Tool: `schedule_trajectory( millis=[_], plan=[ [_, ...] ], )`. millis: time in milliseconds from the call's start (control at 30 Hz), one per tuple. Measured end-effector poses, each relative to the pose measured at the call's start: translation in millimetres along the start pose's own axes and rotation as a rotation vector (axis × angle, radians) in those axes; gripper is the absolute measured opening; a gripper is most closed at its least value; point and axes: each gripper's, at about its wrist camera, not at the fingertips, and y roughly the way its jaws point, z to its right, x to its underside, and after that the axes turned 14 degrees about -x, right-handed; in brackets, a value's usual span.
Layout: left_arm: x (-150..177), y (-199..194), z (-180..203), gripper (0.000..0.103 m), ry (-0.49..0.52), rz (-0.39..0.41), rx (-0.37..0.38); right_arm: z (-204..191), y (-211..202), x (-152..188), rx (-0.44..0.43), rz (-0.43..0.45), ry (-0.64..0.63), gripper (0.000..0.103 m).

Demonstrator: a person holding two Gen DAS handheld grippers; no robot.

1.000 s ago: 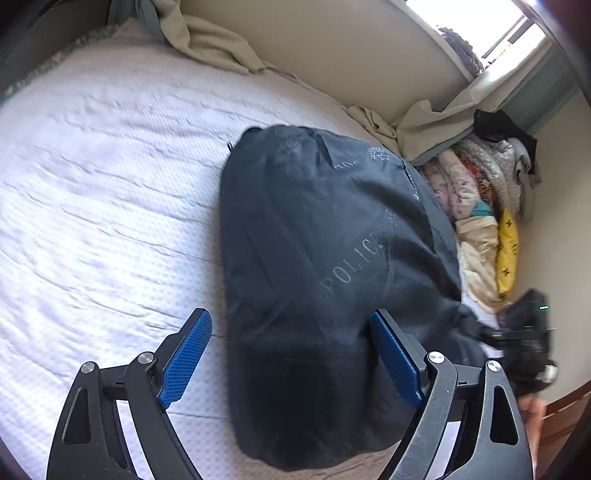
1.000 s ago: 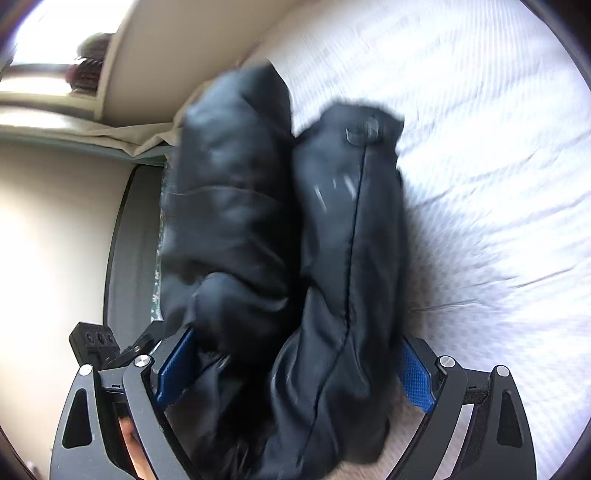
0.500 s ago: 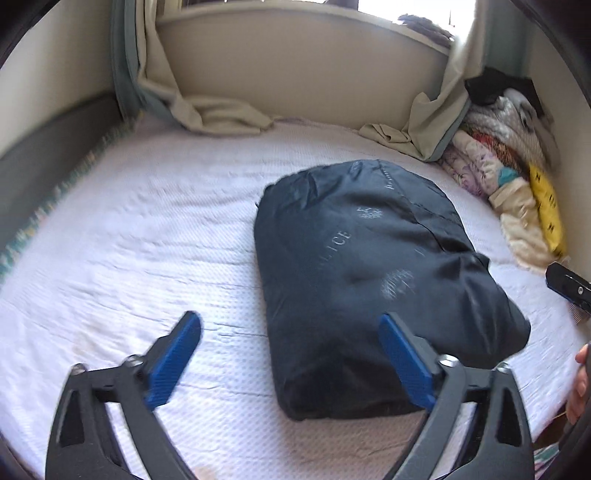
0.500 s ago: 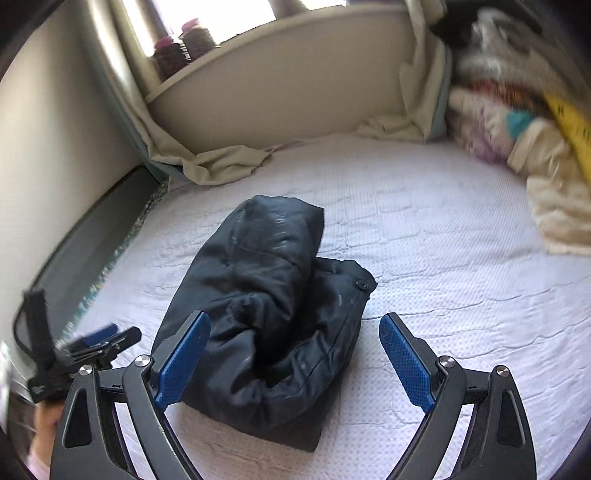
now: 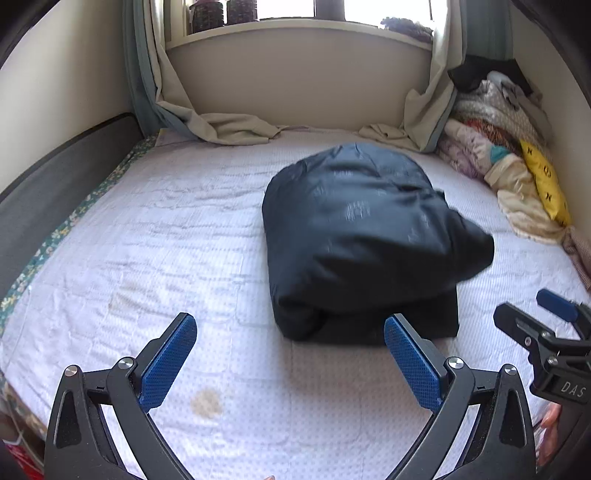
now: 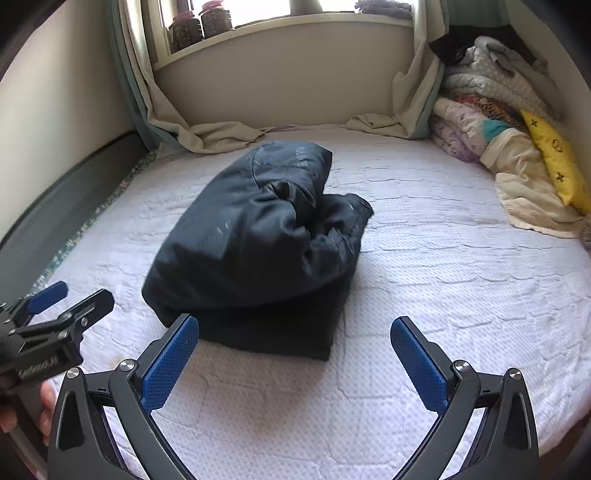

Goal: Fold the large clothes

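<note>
Both tools (image 5: 288,354) (image 6: 295,354) wide, angled bedward

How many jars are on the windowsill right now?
2, side by side at the sill's left end: one jar and another jar just right of it. The curtains may hide more.

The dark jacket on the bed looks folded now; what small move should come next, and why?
Probably draw both grippers back and leave it. The dark jacket lies as a compact bundle on the bed. The left gripper is open and empty; the right gripper is opening, nothing between its jaws.
</note>
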Motion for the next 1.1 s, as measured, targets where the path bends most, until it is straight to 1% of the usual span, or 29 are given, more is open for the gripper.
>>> schedule_trajectory(
  millis=[100, 133, 200, 333, 533, 900, 1100],
  plan=[
    [11.4, -3.1, 7.6, 0.103, 0.031, -0.015, -0.044, -4.5, -2.9, 8.9, 0.015, -0.001, -0.010, 0.103],
    [16.7, -4.5, 9.9, 0.103, 0.042, -0.006, -0.070, -5.5, -4.4, 10.6, 0.015, -0.002, -0.011, 0.103],
    [24.9, -6.4, 11.6, 0.103, 0.047, 0.005, -0.095, -5.8, -5.7, 15.2, 0.022, -0.001, -0.009, 0.103],
    [36.2, -5.9, 13.8, 0.103, 0.045, -0.005, -0.099, -4.3, -6.2, 22.2, 0.029, -0.003, -0.007, 0.103],
    [40.7, -2.6, 14.7, 0.103, 0.021, -0.023, -0.078, -0.5, -6.0, 25.3, 0.041, -0.005, 0.006, 0.103],
    [40.5, -0.9, 23.8, 0.103, 0.039, -0.021, -0.079, 2.4, -2.9, 26.1, 0.045, -0.011, 0.014, 0.103],
    [39.2, 0.1, 22.4, 0.103, 0.029, -0.027, -0.073, 3.7, -2.4, 26.6, 0.043, -0.013, 0.018, 0.103]
  ],
)
